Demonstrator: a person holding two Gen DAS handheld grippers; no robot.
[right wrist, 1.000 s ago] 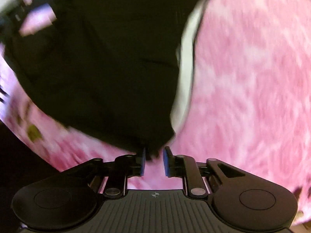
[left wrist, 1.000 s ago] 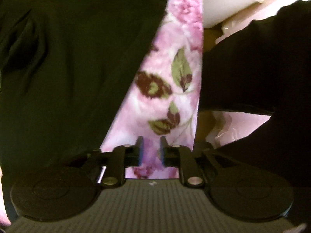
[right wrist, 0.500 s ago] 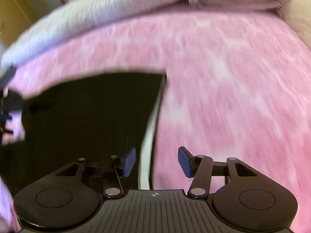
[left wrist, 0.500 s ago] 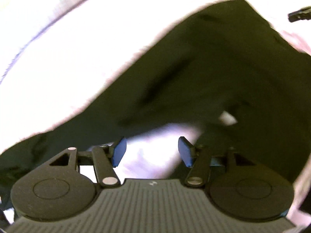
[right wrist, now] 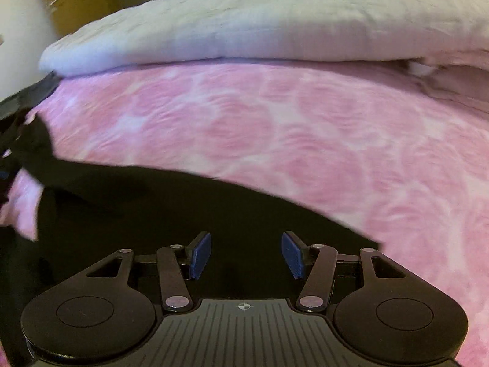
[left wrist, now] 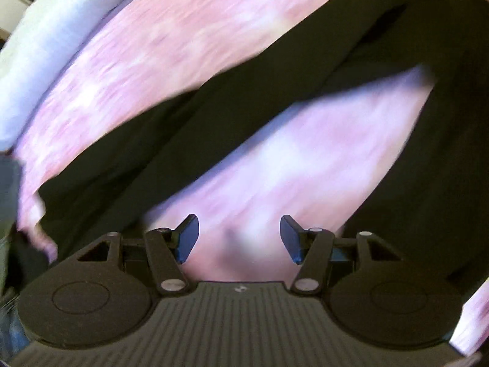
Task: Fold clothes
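Left gripper (left wrist: pixel 239 238), seen from its own wrist camera: blue pads (left wrist: pixel 187 238) set well apart, jaws lately opened, nothing between them, only pink bedspread (left wrist: pixel 171 49) showing through the gap. Black garment (left wrist: pixel 232 116) spread on the bedspread, running as a broad dark band from lower left to upper right, with a second dark stretch down the right edge and a wedge of pink cloth bare between the two. Whole view smeared by motion blur.

Right gripper (right wrist: pixel 246 255), from its own camera: jaws likewise lately opened and standing wide, blue pads (right wrist: pixel 201 254) clear of any cloth, poised above the black garment (right wrist: pixel 171 214). Garment lying flat in the lower left, its edge curving across the pink bedspread (right wrist: pixel 321 140). Pale folded blanket (right wrist: pixel 244 27) along the far side of the bed
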